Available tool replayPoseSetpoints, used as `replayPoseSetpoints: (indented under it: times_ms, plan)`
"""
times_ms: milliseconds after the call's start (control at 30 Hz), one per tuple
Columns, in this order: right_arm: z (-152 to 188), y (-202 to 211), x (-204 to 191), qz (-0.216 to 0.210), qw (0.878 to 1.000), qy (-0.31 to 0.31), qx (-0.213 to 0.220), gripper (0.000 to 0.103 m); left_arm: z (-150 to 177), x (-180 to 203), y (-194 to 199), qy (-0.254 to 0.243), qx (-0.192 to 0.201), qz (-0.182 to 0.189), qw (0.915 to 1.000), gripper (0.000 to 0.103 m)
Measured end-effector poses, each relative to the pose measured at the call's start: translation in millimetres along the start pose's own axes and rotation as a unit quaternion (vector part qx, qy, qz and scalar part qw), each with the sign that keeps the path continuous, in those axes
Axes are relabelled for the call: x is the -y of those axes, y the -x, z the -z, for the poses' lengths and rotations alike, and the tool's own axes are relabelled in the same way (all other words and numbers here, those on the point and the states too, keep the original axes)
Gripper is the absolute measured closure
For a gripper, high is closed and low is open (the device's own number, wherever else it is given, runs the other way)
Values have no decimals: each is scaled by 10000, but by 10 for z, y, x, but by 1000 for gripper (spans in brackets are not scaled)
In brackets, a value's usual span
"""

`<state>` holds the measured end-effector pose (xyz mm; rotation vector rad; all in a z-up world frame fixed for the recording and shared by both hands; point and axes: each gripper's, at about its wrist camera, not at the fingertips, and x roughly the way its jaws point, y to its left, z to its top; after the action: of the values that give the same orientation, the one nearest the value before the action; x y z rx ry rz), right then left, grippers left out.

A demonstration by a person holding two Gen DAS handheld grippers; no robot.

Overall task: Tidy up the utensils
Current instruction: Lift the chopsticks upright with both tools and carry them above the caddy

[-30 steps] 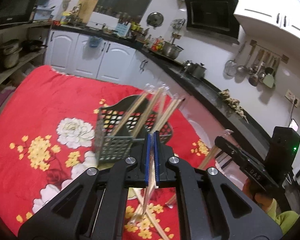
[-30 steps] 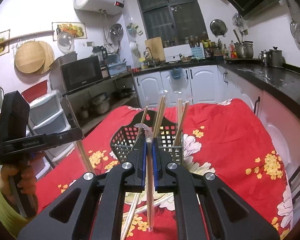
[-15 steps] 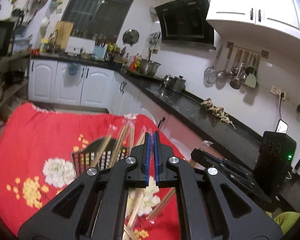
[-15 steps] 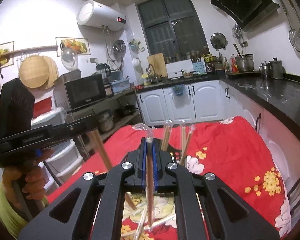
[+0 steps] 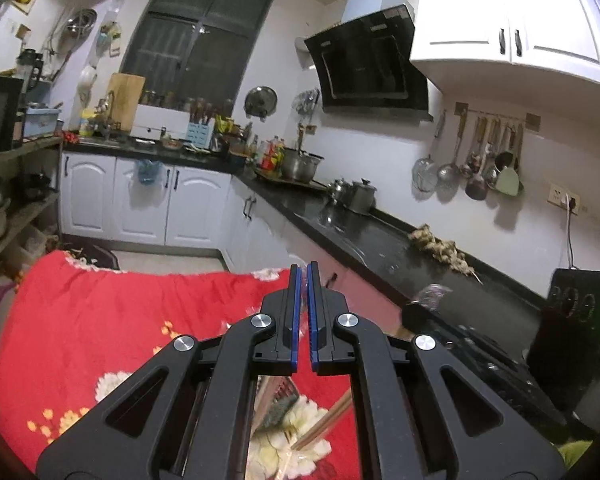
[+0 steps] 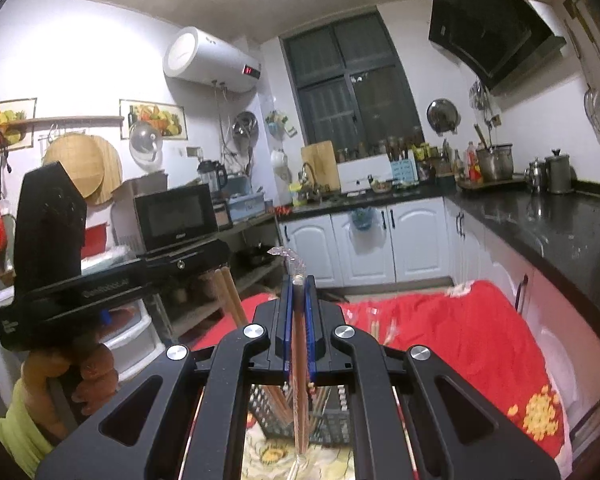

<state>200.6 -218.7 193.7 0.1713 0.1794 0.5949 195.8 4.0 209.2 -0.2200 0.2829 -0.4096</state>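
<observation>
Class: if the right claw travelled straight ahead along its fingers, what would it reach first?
Probably nothing close: the right claw points above the red tablecloth toward the white cabinets. Depth is uncertain.

Utensil basket (image 6: 300, 416) on the flowered cloth (image 6: 460, 344) — chopsticks (image 6: 276, 404) stand in it; counter (image 6: 548, 224) to the right, microwave (image 6: 176, 216) left.
</observation>
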Motion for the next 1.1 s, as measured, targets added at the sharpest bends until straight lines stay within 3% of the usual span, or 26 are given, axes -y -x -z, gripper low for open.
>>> replayPoseSetpoints:
  times_ms: [267, 533, 733, 1100]
  plan:
    - [-245, -44, 87, 56, 9990, 40, 438, 97, -253, -139, -23, 70, 341, -191, 9992, 102]
    - [-344, -121, 187, 264, 9926, 369, 1126, 97, -336, -310, -172, 230, 368, -330, 9985, 102]
    - [-261, -229, 244, 267, 9916, 471, 1178, 97, -293, -383, -308, 357, 316, -324, 9983, 102]
    - [83, -543, 352, 275, 9952, 355, 865, 97, -30, -494, -554, 439, 83, -286, 9986, 102]
